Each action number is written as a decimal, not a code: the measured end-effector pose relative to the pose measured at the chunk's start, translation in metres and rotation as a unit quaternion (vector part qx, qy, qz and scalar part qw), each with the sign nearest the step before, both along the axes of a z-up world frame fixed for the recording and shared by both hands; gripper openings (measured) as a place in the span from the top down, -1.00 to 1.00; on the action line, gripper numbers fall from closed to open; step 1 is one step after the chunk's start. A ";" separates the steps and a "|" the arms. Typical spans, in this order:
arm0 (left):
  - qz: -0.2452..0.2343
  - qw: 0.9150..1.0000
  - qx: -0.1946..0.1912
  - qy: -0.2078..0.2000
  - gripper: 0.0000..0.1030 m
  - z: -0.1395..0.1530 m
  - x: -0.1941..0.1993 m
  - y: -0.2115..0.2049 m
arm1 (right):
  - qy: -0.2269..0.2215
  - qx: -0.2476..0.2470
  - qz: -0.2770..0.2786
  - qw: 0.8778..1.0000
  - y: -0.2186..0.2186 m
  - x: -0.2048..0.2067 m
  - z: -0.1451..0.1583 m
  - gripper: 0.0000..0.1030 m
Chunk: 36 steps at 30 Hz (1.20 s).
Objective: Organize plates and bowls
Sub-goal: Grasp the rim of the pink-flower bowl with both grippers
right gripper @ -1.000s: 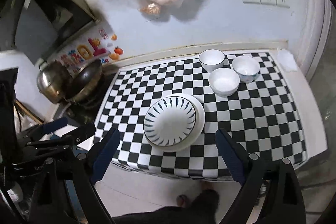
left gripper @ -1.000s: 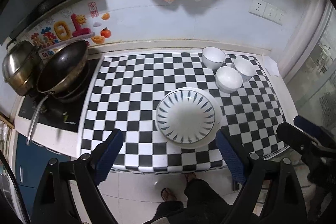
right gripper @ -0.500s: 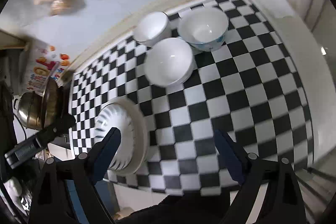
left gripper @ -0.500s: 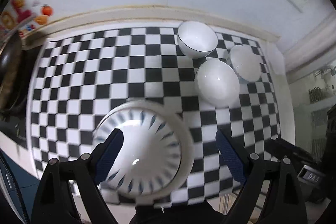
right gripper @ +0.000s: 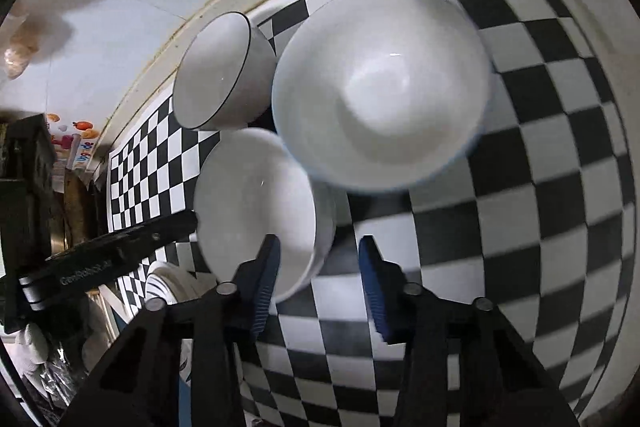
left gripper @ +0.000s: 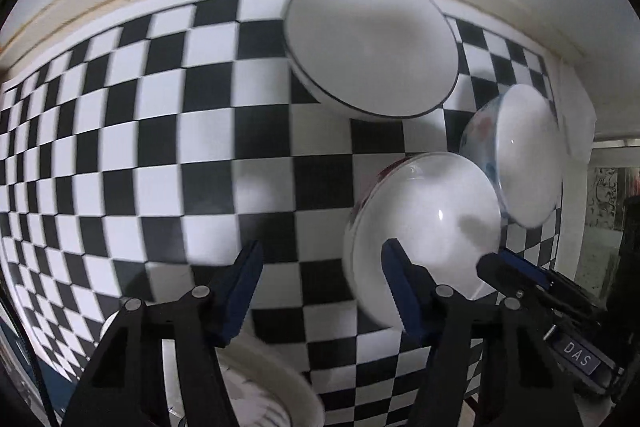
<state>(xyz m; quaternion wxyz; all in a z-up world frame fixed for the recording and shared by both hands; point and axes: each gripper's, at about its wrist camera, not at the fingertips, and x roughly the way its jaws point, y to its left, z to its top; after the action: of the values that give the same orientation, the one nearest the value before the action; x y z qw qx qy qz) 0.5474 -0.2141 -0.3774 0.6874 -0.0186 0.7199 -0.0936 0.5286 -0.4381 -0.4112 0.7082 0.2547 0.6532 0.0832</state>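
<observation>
Nearest in both views, each gripper's jaws have just been closing and now stand partly open with nothing pressed: the left gripper [left gripper: 320, 281] straddles the near bowl's [left gripper: 424, 227] left rim, the right gripper [right gripper: 318, 259] its right rim. Under the left gripper lies the striped plate [left gripper: 264, 399] on the checkered counter [left gripper: 160, 147]. Farther back stand the dark-rimmed bowl [left gripper: 372, 47] by the wall and the patterned bowl [left gripper: 520, 155], all three close together.

Both grippers [left gripper: 320, 287] [right gripper: 318, 275] mid-closing, nothing clamped.
</observation>
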 end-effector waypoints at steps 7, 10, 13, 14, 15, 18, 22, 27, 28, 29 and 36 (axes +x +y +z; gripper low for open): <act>-0.018 0.999 -0.011 0.030 0.49 -0.023 0.009 -0.014 | 0.013 -0.007 0.019 1.000 0.012 0.018 -0.016 0.62; -0.022 0.999 -0.021 0.029 0.56 -0.018 0.006 -0.018 | 0.013 -0.014 0.021 1.000 0.015 0.020 -0.017 0.75; -0.035 0.999 -0.008 0.011 0.56 -0.008 0.001 -0.024 | 0.016 -0.022 0.028 0.999 0.017 0.018 -0.015 0.75; -0.035 0.999 -0.008 0.010 0.56 -0.006 -0.001 -0.024 | 0.014 -0.026 0.032 0.999 0.018 0.017 -0.013 0.75; -0.036 0.999 -0.009 0.009 0.56 -0.003 -0.003 -0.024 | 0.013 -0.028 0.034 0.999 0.019 0.016 -0.012 0.75; -0.036 0.999 -0.015 0.007 0.56 0.006 -0.012 -0.025 | 0.013 -0.024 0.033 0.999 0.017 0.009 -0.006 0.75; -0.045 0.999 -0.019 -0.002 0.56 0.024 -0.029 -0.023 | 0.005 -0.021 0.034 0.999 0.010 -0.006 0.010 0.75; -0.061 0.998 -0.027 -0.010 0.56 0.043 -0.059 -0.028 | -0.001 -0.028 0.040 0.999 0.002 -0.037 0.032 0.75; -0.065 0.997 -0.028 -0.010 0.56 0.046 -0.064 -0.029 | -0.001 -0.030 0.042 0.999 0.001 -0.044 0.035 0.75; -0.066 0.997 -0.031 -0.010 0.56 0.048 -0.069 -0.029 | -0.001 -0.031 0.044 0.999 -0.001 -0.051 0.039 0.75; -0.079 0.996 -0.044 0.010 0.56 0.047 -0.109 -0.038 | 0.006 -0.029 0.047 0.998 -0.007 -0.099 0.050 0.75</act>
<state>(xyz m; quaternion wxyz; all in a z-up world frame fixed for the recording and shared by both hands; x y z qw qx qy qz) 0.4387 -0.2523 -0.3308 0.6691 0.0076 0.7213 -0.1787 0.4301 -0.4456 -0.3607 0.7068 0.2034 0.6707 0.0964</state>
